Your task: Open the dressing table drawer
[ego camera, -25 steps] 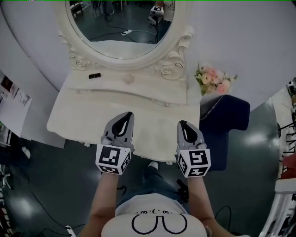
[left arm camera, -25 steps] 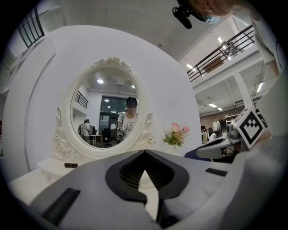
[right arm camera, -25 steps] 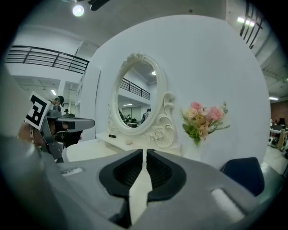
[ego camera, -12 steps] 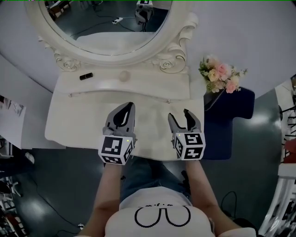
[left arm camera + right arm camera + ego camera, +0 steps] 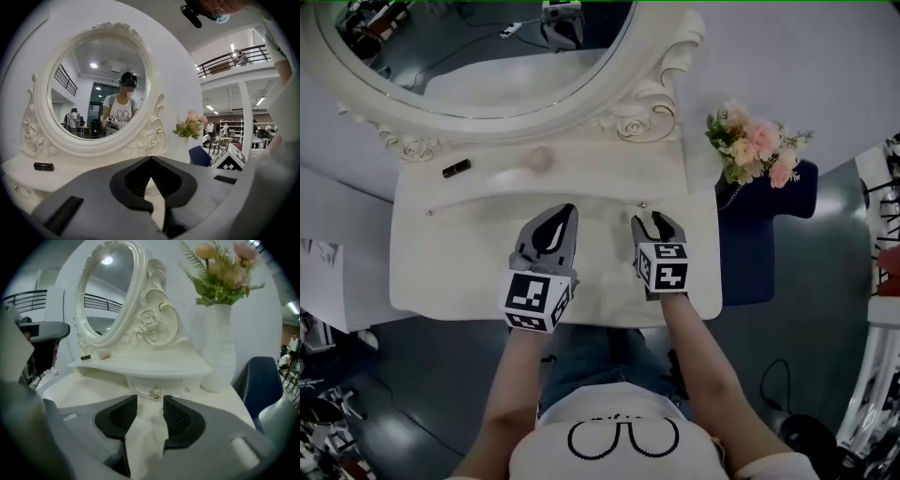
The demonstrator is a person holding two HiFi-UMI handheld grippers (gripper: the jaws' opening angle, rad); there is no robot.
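The white dressing table [image 5: 441,272] has a raised shelf under its oval mirror [image 5: 487,56]. A shallow drawer [image 5: 164,386] sits beneath that shelf, with a small crystal knob [image 5: 155,392] [image 5: 642,204]. My right gripper [image 5: 150,401] [image 5: 656,223] hovers low over the tabletop and points at this knob from just short of it. Its jaws stand apart and are closing, with nothing between them. My left gripper [image 5: 568,212] [image 5: 150,160] is shut and empty over the middle of the tabletop, to the left of the right one.
A black stick [image 5: 456,168] and a pale pink lump [image 5: 540,159] lie on the shelf. A white vase of pink flowers [image 5: 220,348] [image 5: 755,145] stands at the right end, close to the drawer. A dark blue chair [image 5: 769,244] stands to the table's right. A second knob [image 5: 428,212] is at the far left.
Both grippers moved forward and lower toward the shelf. The right gripper's jaws, shut a second ago, opened wide and now stand narrower. The left gripper stayed shut.
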